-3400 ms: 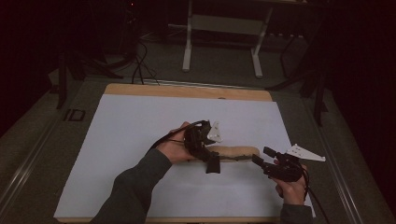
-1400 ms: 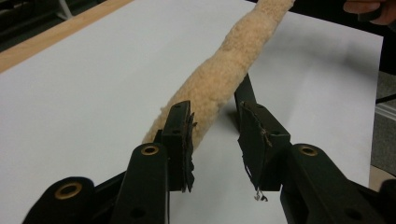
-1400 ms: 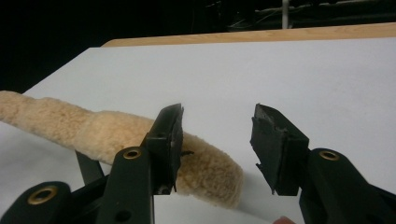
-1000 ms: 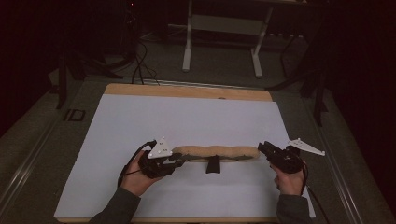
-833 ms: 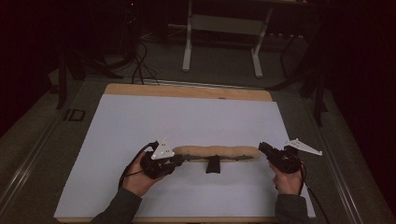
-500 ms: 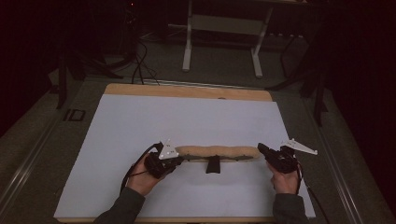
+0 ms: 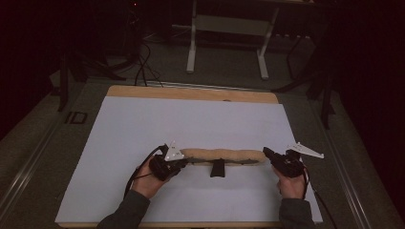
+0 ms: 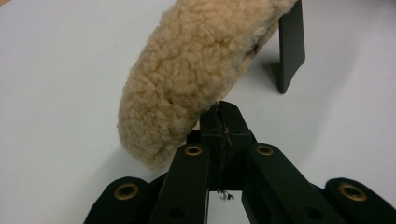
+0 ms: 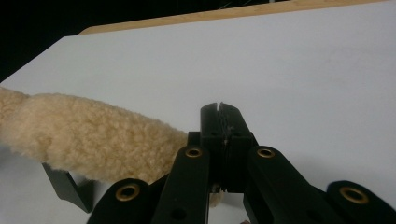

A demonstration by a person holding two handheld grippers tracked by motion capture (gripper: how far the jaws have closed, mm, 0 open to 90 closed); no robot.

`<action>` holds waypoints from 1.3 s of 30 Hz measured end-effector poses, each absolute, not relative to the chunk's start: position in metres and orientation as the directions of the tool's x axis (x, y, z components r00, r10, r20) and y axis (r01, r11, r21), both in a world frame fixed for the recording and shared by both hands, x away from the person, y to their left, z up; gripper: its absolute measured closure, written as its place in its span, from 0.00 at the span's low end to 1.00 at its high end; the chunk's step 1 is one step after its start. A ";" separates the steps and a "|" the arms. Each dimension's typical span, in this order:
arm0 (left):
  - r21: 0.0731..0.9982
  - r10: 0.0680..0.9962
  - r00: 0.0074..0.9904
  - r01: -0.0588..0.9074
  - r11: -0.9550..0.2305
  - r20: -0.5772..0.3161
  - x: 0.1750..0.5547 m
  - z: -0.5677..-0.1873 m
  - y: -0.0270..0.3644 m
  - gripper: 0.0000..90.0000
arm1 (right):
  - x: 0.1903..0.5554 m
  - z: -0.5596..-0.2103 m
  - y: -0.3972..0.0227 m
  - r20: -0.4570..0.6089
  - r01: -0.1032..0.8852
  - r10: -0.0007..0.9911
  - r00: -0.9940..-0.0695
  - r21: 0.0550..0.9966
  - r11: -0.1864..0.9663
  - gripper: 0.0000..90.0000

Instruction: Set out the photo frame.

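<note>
The fleece strap lies stretched from 9 to 3 o'clock near the bench's front edge. The left hand-held gripper is clenched on the strap's 9 o'clock end, the right hand-held gripper clenched on its 3 o'clock end.

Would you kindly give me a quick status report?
Left gripper and right gripper shut on opposite ends of fleece strap. Strap stretched over white mat. Nothing obstructing.
</note>
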State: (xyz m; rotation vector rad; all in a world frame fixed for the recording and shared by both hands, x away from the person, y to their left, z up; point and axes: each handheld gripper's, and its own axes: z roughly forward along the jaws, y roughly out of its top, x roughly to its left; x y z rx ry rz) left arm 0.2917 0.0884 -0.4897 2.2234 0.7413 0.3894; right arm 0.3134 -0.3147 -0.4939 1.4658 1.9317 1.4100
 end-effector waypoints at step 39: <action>0.723 0.670 0.742 0.451 -0.523 0.022 0.345 -0.484 0.083 1.00 | 0.302 -0.499 -0.299 0.267 0.559 0.811 -0.521 0.824 0.088 0.99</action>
